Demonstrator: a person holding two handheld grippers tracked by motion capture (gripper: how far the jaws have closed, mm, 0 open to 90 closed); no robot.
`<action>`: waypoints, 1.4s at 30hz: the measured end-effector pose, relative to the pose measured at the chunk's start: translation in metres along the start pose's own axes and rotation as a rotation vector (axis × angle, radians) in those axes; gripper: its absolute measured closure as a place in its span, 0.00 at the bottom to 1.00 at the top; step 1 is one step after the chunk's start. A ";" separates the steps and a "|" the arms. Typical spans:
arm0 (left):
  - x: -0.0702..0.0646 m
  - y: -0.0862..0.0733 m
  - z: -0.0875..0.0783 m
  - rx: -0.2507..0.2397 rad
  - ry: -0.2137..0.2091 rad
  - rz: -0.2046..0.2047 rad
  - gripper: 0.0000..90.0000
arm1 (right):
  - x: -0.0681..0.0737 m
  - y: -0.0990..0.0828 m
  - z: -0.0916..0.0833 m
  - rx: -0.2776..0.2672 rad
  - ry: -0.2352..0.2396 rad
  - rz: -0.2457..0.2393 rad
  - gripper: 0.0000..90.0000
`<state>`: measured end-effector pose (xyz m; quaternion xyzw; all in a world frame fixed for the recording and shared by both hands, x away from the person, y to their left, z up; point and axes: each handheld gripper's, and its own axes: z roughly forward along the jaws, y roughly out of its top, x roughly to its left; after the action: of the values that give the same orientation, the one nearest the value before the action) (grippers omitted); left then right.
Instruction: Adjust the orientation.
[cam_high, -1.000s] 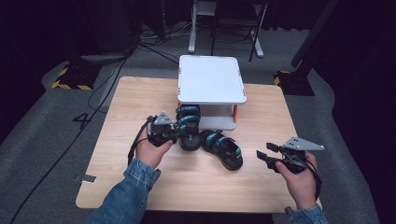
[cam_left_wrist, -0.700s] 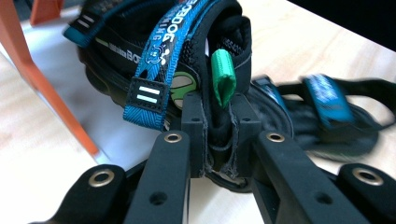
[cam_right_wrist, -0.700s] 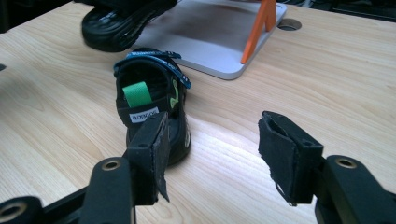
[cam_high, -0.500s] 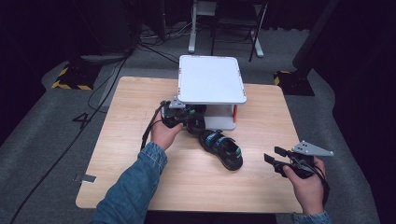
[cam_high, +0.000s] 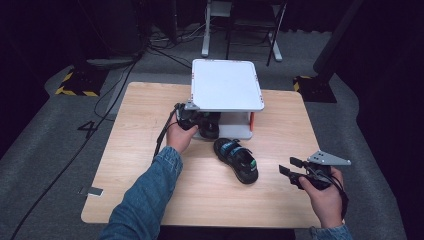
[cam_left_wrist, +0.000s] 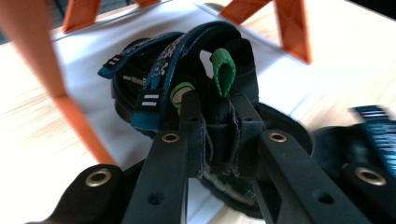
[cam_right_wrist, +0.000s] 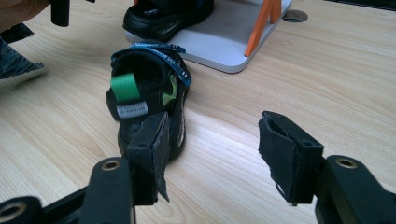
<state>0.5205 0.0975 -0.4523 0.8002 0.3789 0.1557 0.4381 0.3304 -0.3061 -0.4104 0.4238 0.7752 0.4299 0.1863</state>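
My left gripper pinched the black blue-strapped sandal's heel on the white rack's lower shelf; my right gripper gaped empty.

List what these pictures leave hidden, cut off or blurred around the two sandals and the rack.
- Sandal on the rack's lower shelf: in the high view the white top shelf covers most of it.
- Same sandal: in the left gripper view the left gripper, shut on its heel, hides the heel.
- Sandal on the table: blurred and cut off by the right edge in the left gripper view.
- Left gripper: cut off by the top edge in the right gripper view.
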 end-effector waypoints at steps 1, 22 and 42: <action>0.001 -0.001 0.000 -0.004 0.015 0.007 0.87 | 0.001 0.000 0.000 0.003 0.001 0.002 0.48; -0.044 -0.020 -0.066 -0.106 0.082 -0.021 0.40 | 0.006 0.005 0.008 0.009 0.019 -0.012 0.48; -0.060 -0.054 -0.014 0.008 -0.013 -0.018 0.75 | 0.006 0.001 0.008 0.020 0.015 -0.009 0.48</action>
<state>0.4477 0.0789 -0.4835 0.7995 0.3840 0.1447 0.4386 0.3330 -0.2965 -0.4137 0.4189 0.7828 0.4244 0.1781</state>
